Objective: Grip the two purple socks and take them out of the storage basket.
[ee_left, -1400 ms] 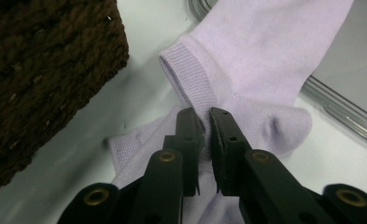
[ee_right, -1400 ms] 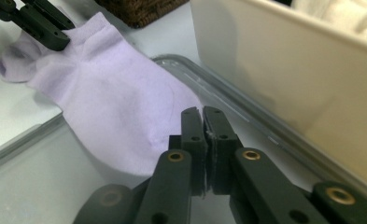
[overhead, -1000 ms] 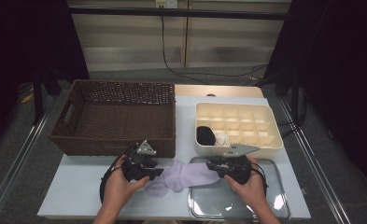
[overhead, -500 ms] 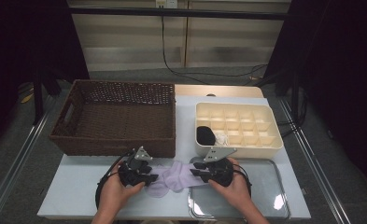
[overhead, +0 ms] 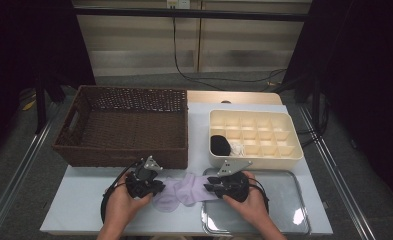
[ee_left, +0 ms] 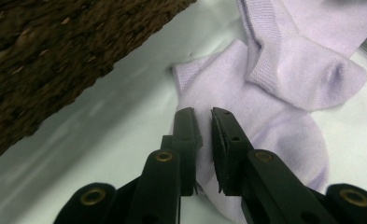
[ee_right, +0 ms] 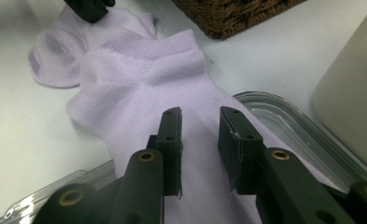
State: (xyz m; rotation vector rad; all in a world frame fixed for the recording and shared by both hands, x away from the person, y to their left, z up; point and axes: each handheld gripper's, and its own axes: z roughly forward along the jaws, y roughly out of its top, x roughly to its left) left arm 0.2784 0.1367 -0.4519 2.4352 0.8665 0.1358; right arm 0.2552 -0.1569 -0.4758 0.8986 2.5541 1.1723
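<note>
My left gripper [overhead: 151,186] has just been closing, jaws nearly together on a lilac sock [ee_left: 246,107] at lower centre | my right gripper [overhead: 215,184] hangs partly open over the second sock [ee_right: 172,93], nothing pinched, ready to pair them

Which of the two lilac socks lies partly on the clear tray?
The right sock, under the right gripper; its end overlaps the tray. The left sock lies wholly on the table.

Pale lilac socks [overhead: 184,190], dark brown woven basket [overhead: 124,125], cream compartment box [overhead: 256,132] holding a black bundle [overhead: 220,145], clear tray [overhead: 284,205], white worktop [overhead: 84,210], black jaws
</note>
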